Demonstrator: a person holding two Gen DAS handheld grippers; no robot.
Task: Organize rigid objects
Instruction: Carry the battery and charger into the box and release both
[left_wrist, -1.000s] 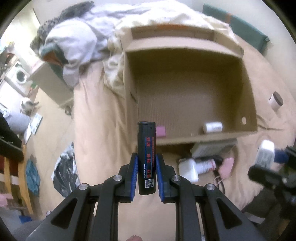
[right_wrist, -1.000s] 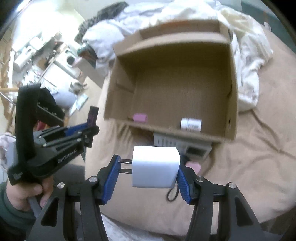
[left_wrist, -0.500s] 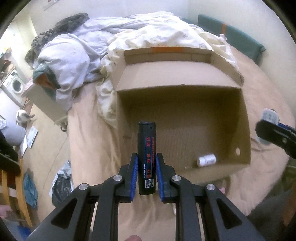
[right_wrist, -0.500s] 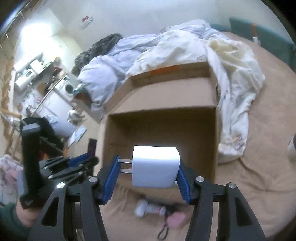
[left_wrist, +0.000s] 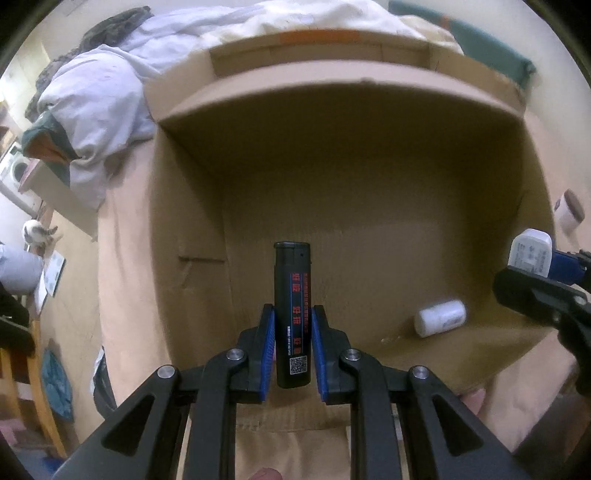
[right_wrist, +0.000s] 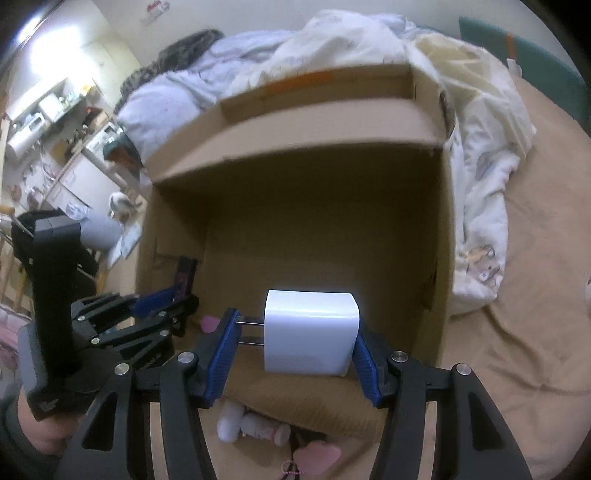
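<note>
**Both jaws loaded over the box**

The black lighter (left_wrist: 293, 317) stands upright between my left gripper (left_wrist: 293, 347) pads, pinched narrow at its lower half. The white charger (right_wrist: 311, 331) sits crosswise in my right gripper (right_wrist: 295, 345), prongs against the left pad, body against the right. Both hang over the open cardboard box (left_wrist: 369, 192), where a small white bottle (left_wrist: 439, 318) lies on the floor.

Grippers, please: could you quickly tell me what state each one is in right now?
Left gripper: closed on the black lighter.
Right gripper: closed on the white charger plug.
</note>
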